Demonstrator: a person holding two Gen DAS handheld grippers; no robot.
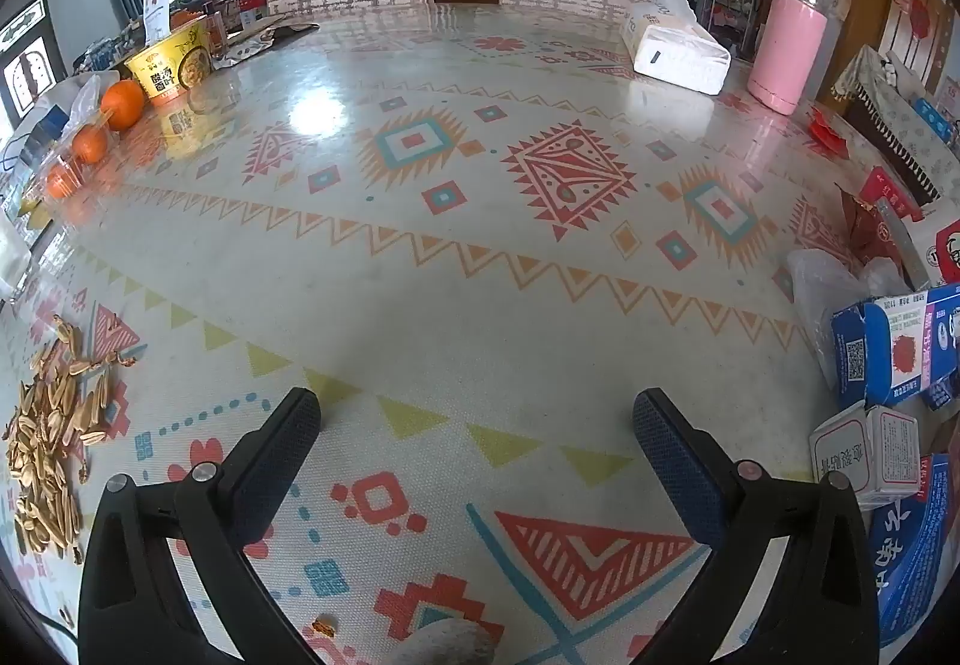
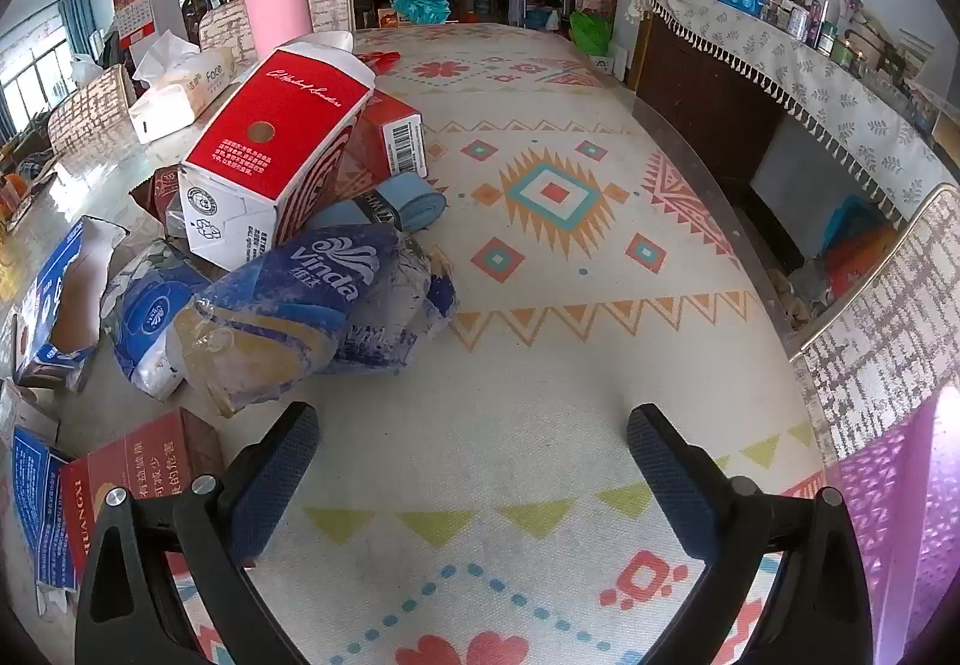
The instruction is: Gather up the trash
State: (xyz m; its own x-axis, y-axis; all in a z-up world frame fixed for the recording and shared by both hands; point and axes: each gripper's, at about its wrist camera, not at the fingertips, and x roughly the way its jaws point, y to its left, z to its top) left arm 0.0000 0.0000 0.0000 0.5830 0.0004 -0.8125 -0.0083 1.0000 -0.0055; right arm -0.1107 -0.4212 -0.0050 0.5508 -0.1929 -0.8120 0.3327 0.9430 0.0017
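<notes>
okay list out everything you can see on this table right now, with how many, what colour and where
table: one, patterned cloth
seed shells: one pile, tan, near left edge
oranges: three, orange, far left
noodle bowl: one, yellow, far left
tissue pack: one, white, far side
flask: one, pink, far right
red carton: one, red and white, atop the trash pile
Vinda wrapper: one, blue, crumpled, front of pile
blue boxes: several, torn, beside pile
left gripper: open, empty
right gripper: open, empty
</notes>
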